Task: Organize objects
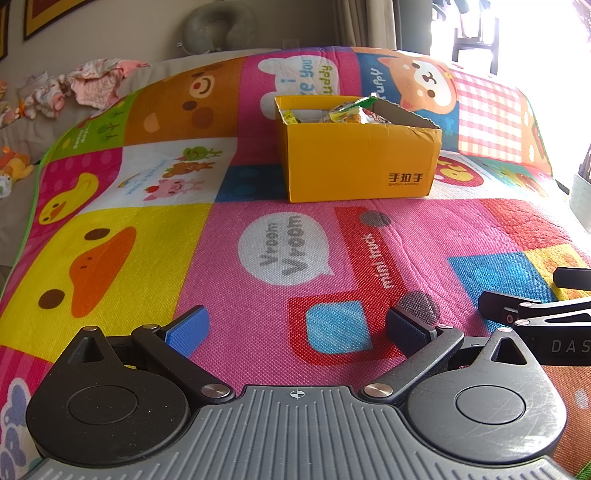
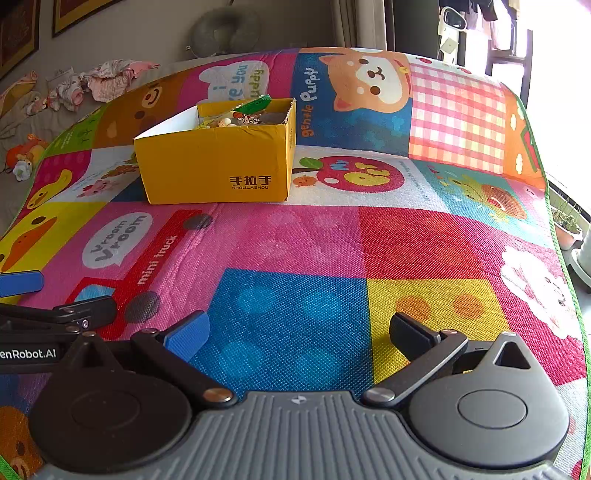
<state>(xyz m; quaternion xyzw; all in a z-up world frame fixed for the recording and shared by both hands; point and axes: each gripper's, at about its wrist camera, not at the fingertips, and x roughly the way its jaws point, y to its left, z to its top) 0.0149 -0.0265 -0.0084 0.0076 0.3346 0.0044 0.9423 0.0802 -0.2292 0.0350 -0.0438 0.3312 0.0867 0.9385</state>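
A yellow cardboard box [image 1: 360, 162] stands on the colourful play mat [image 1: 258, 243], holding several small snack packets and toys [image 1: 351, 110]. It also shows in the right wrist view [image 2: 218, 166] with its contents [image 2: 251, 110]. My left gripper [image 1: 297, 328] is open and empty, low over the mat, well short of the box. My right gripper [image 2: 299, 332] is open and empty, beside the left one. The right gripper's fingers [image 1: 509, 310] show at the right edge of the left wrist view; the left gripper's fingers [image 2: 22, 282] show at the left edge of the right wrist view.
Crumpled baby clothes [image 1: 92, 85] and soft toys [image 1: 14, 164] lie on the grey surface beyond the mat's far left. A grey neck pillow [image 1: 221, 26] sits at the back wall. A bright window and potted plants [image 2: 569, 225] are at the right.
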